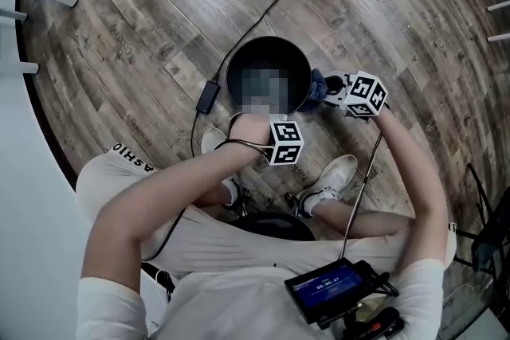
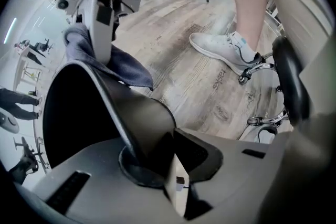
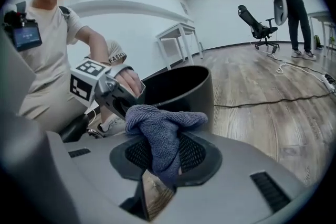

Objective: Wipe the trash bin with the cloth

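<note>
Read partial lettering "ASHIO" on the pale shorts (image 1: 131,158); found faint print on the plank floor (image 1: 119,44) illegible. Found the trash bin (image 1: 296,60) round, matt black and smooth-walled, standing upright on that wood-grain floor just beyond the white sneakers (image 1: 339,171). Confirmed the left gripper (image 2: 149,162) clamped on the bin's near rim, its thin wall pinched between the jaws. Confirmed the right gripper (image 3: 163,162) closed on the cloth (image 3: 163,126), a blue-grey looped weave, bunched and folded, at the bin's right rim. Noted black-and-white square-patterned marker cubes (image 1: 285,141) on both grippers. Logged a thin black cable (image 1: 263,12) trailing across the far floor.
</note>
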`<move>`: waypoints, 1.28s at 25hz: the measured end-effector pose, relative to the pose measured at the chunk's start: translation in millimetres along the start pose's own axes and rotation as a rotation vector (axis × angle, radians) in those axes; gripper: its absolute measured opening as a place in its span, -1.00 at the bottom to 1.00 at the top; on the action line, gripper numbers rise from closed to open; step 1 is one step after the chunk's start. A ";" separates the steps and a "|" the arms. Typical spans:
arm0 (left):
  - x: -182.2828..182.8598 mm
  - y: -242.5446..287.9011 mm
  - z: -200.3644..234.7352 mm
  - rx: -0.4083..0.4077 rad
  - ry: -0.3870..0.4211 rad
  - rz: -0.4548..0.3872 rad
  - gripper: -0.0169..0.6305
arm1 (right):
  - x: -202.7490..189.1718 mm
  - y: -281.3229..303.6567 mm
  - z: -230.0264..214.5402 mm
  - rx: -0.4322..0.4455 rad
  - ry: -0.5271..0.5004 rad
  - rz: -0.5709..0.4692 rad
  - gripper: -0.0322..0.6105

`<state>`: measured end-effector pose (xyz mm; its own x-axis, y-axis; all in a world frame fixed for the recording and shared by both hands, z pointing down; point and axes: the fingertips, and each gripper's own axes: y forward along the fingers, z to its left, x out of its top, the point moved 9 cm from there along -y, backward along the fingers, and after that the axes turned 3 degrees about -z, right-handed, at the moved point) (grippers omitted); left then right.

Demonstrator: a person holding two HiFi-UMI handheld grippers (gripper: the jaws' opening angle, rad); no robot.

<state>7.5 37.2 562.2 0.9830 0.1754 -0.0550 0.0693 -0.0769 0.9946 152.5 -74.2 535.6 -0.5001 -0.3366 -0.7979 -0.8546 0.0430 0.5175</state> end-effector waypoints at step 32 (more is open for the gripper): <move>-31.9 -12.4 -25.9 0.064 0.301 0.030 -0.79 | 0.1 -24.6 51.9 -0.149 -0.209 0.106 -0.58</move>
<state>-29.1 58.0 553.9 0.8909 0.4541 0.0123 0.0612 -0.1467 0.9873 166.2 -26.5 506.7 -0.6166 -0.1353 -0.7756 -0.7740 -0.0763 0.6286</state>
